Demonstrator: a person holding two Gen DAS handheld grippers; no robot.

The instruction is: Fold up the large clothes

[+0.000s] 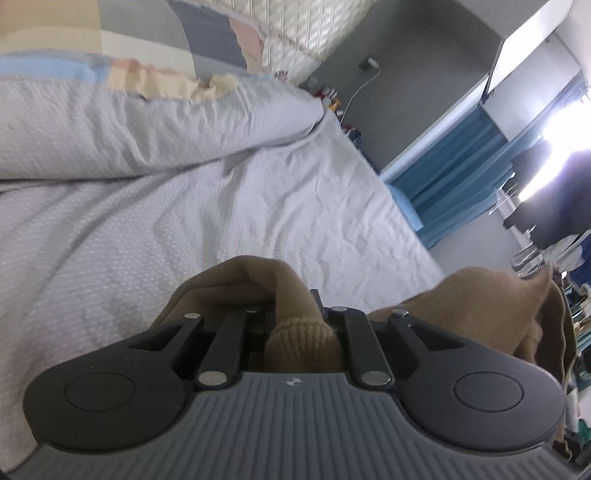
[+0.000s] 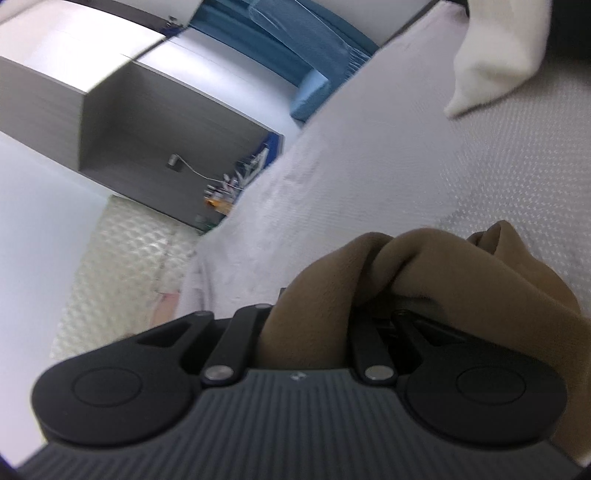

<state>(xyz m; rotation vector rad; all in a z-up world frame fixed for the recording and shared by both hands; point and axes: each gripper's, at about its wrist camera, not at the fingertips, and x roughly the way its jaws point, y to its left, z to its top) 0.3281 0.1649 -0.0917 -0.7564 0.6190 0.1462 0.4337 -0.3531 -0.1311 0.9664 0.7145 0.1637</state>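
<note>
A brown knit garment [image 1: 291, 295] is bunched over my left gripper [image 1: 295, 314], which is shut on it; a ribbed cuff or hem [image 1: 303, 339] pokes back between the finger links. More of the garment [image 1: 491, 306] hangs at the right. In the right wrist view the same brown garment [image 2: 424, 280] is bunched over my right gripper [image 2: 317, 321], which is shut on it. The cloth hides the fingertips in both views. Both grippers hold the garment above the bed.
A bed with a white textured cover [image 1: 184, 206] lies below; it also shows in the right wrist view [image 2: 443, 166]. A patchwork pillow [image 1: 110, 55] and headboard [image 1: 317, 29] are at the far end. A white cloth [image 2: 491, 62] lies on the bed. A cluttered nightstand [image 1: 332, 99] and blue curtains [image 1: 443, 166] stand beyond.
</note>
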